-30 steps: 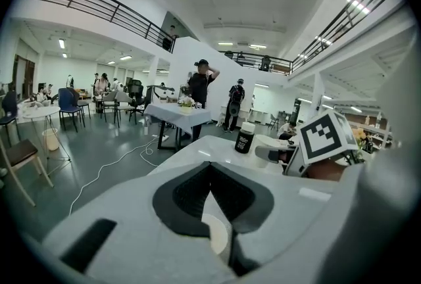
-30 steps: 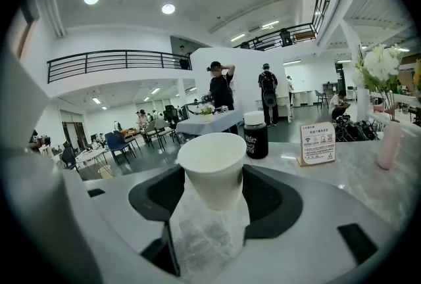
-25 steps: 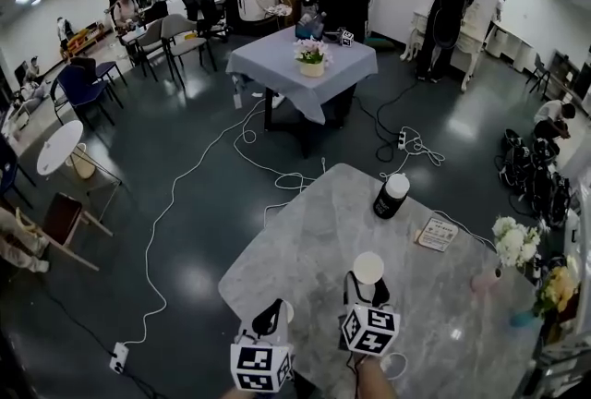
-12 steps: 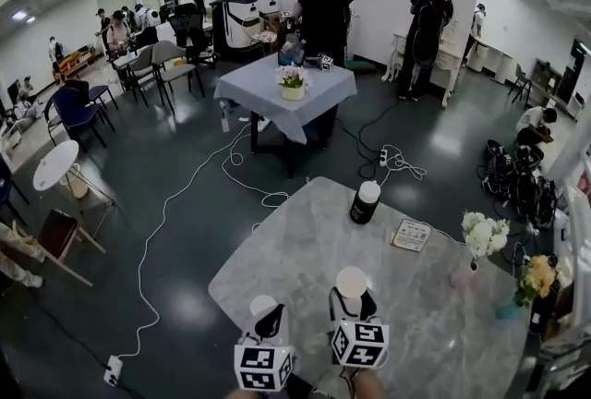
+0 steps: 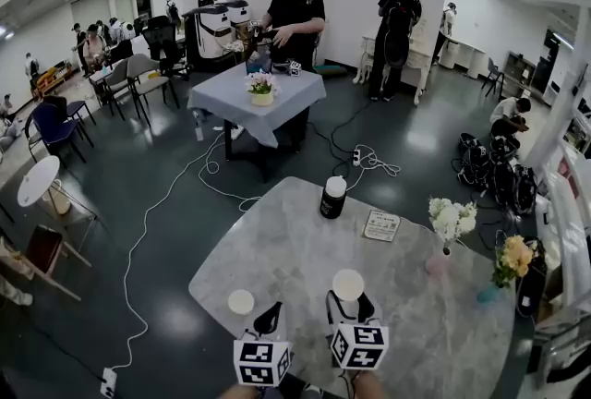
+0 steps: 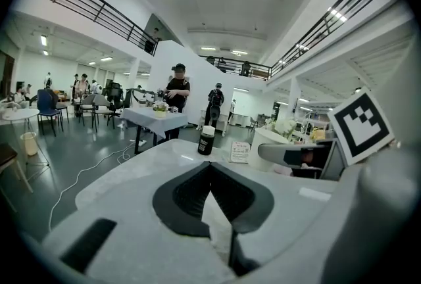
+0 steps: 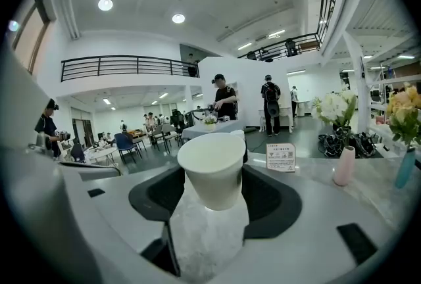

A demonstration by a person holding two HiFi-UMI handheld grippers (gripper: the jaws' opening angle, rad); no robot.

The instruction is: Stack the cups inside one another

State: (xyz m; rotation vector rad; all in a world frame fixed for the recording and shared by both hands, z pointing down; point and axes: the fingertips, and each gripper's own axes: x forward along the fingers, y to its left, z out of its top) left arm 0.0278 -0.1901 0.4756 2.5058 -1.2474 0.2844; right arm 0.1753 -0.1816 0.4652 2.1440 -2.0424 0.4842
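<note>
Right gripper view: my right claw (image 7: pixel 212 185) grips a white cup (image 7: pixel 212 159) upright, ready for nesting. The other cup (image 5: pixel 241 301) waits on the tabletop (image 5: pixel 295 240) beside my closed, empty left claw (image 6: pixel 210 165).

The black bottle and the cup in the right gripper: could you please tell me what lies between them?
Nothing: the head view shows only bare marble table between the held cup and the black bottle; the card lies aside.

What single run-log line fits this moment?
left gripper: shut, empty | right gripper: shut on white cup | second cup: on table
</note>
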